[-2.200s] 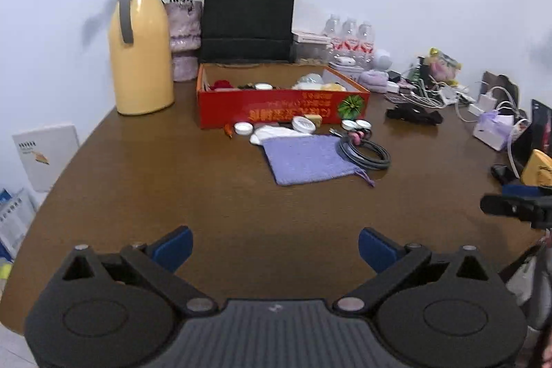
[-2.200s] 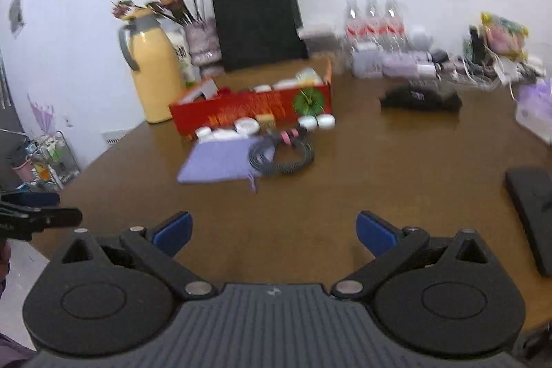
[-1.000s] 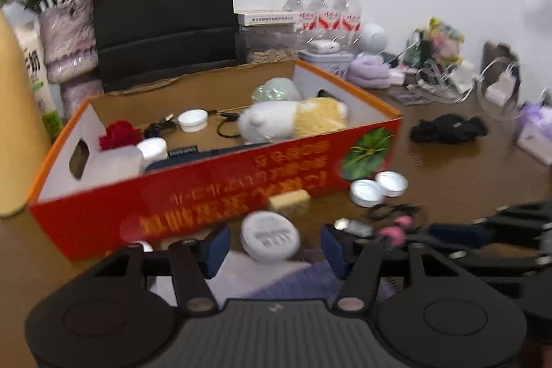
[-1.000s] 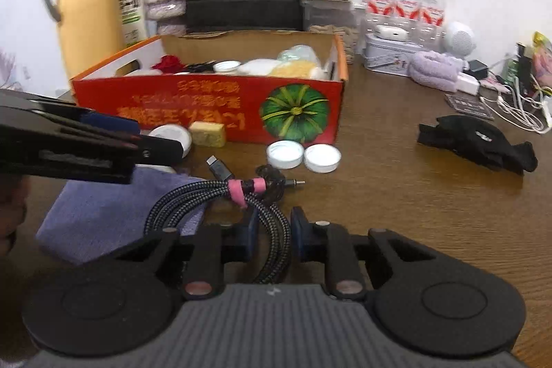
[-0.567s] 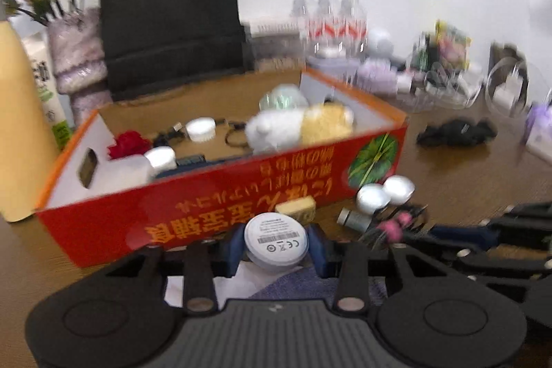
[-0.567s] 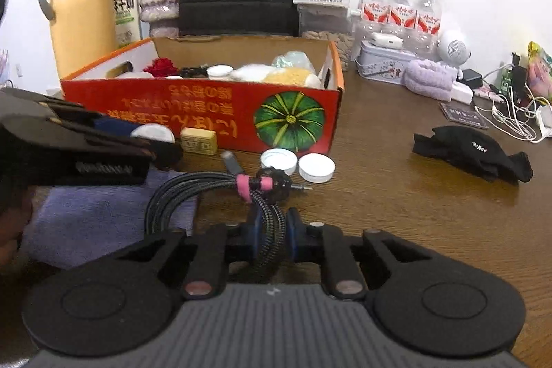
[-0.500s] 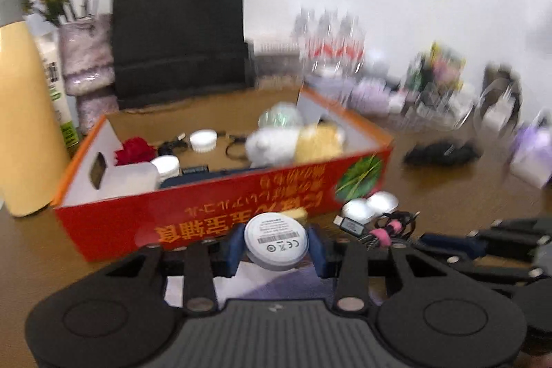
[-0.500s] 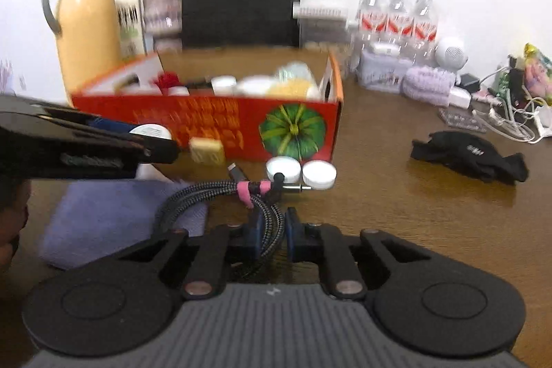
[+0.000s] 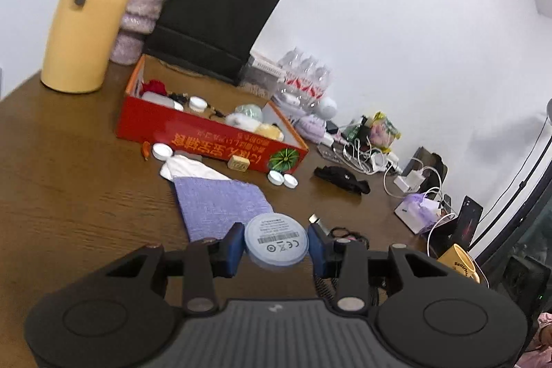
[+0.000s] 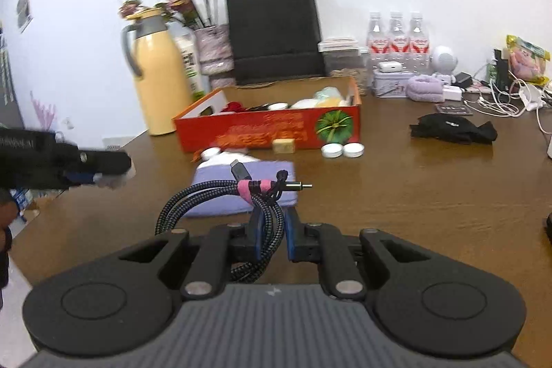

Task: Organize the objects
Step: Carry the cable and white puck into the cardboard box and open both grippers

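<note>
My left gripper (image 9: 276,245) is shut on a round white case (image 9: 276,242), its label side up, held above the brown table. My right gripper (image 10: 270,235) is shut on a coiled braided cable (image 10: 220,195) bound with a pink strap, lifted off the table. A lilac pouch (image 9: 220,202) (image 10: 241,192) lies flat below both, with a white cloth (image 9: 188,168) at its far end. Behind it stands the open red box (image 9: 214,135) (image 10: 269,126) with small items inside. The left gripper shows blurred at the left edge of the right wrist view (image 10: 69,164).
Two white lids (image 10: 341,150), a tan cube (image 10: 283,145) and another lid (image 9: 161,151) lie before the box. A yellow jug (image 9: 88,19), flower vase (image 9: 141,12) and black bag (image 9: 214,12) stand behind. A black cloth (image 10: 452,128), cables and chargers (image 9: 365,154) crowd the right.
Both grippers closed on their objects and lifted them back from the box: the left took the white case and rolled, the right raised the cable coil off the pouch.
</note>
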